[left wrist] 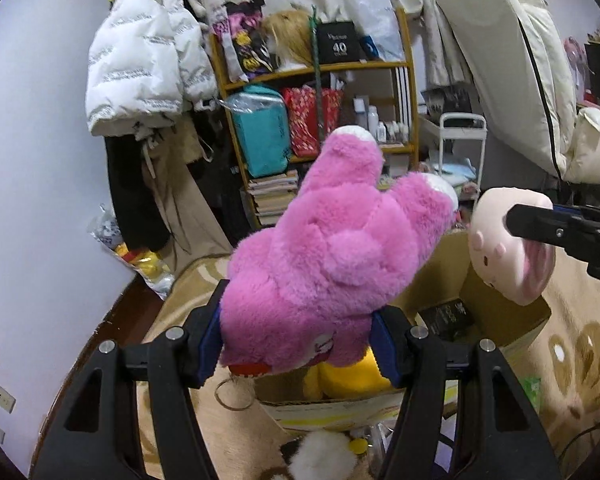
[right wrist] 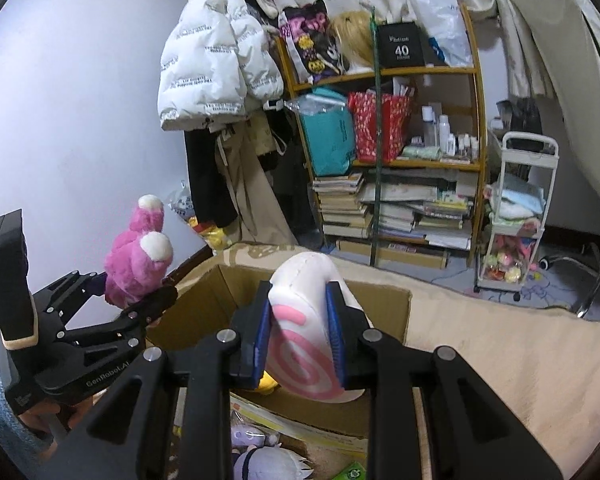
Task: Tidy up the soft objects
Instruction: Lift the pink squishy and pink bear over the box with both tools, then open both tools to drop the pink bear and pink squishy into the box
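Pink plush (left wrist: 332, 248), soft and light, is clamped at its body by the left gripper (left wrist: 296, 344) above the box (right wrist: 384, 300); the right gripper (right wrist: 300, 328) pinches the pale cushion (right wrist: 304, 320), which compresses easily.

My left gripper (left wrist: 298, 344) blocks the pink plush's (left wrist: 332, 248) face. A yellow toy (left wrist: 352, 380) under it is mostly covered, and the cardboard box's (right wrist: 228, 292) floor stays hidden.
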`<state>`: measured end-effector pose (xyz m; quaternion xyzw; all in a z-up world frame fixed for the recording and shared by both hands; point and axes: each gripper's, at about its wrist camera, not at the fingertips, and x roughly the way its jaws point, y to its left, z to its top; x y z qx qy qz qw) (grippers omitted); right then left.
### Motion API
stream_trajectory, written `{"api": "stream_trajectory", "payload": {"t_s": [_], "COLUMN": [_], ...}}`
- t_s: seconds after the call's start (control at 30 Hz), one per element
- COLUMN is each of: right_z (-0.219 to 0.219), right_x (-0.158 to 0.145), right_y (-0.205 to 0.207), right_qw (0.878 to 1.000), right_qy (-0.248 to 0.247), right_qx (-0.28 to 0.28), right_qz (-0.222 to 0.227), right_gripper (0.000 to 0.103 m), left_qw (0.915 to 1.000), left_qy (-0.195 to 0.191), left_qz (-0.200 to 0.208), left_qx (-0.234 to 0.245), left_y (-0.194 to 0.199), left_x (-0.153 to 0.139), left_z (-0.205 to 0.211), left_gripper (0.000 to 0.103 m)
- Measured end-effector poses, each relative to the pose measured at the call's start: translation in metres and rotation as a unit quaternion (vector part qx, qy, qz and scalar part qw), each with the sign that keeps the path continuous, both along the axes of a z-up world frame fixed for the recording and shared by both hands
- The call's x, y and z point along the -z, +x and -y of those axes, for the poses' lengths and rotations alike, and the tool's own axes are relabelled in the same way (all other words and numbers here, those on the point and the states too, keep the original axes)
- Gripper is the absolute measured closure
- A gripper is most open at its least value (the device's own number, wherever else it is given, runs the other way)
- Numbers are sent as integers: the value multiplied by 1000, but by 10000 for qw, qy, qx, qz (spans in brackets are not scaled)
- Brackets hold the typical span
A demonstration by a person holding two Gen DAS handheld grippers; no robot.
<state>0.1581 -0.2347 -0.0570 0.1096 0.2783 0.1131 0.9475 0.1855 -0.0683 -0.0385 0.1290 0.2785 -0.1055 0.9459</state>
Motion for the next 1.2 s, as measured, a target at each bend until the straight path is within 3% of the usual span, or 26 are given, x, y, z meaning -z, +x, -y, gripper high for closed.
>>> {"api": "stream_trajectory", "payload": {"t_s": [0.5, 0.7, 0.9, 1.03, 1.1, 1.2], "right_z": [2, 6, 12, 14, 14, 13], "right_x": [31, 34, 30, 25, 22, 20], "right_y": [13, 11, 7, 2, -1, -7], "right_qw": [9985, 9978, 9976, 9979, 9981, 9981], "right_qy": [159, 197, 299, 380, 385, 392], "right_qx": [-143, -98, -67, -31, -26, 6], "right_qz": [-496, -623, -615, -516, -472, -480], "right_gripper": [69, 67, 63, 40, 37, 20], "left_qw": [9971, 9977, 9975, 9967, 9964, 9957], "left_qy": [94, 179, -93, -86, -52, -105], "left_qz": [-757, -585, -570, -650, -659, -736], "left_qx": [-86, -277, -402, -475, -522, -554], "left_y": [21, 17, 16, 16, 15, 12], "left_x": [29, 30, 21, 21, 21, 21], "left_z": [8, 6, -2, -8, -10, -15], "left_gripper": [39, 21, 9, 9, 9, 8]}}
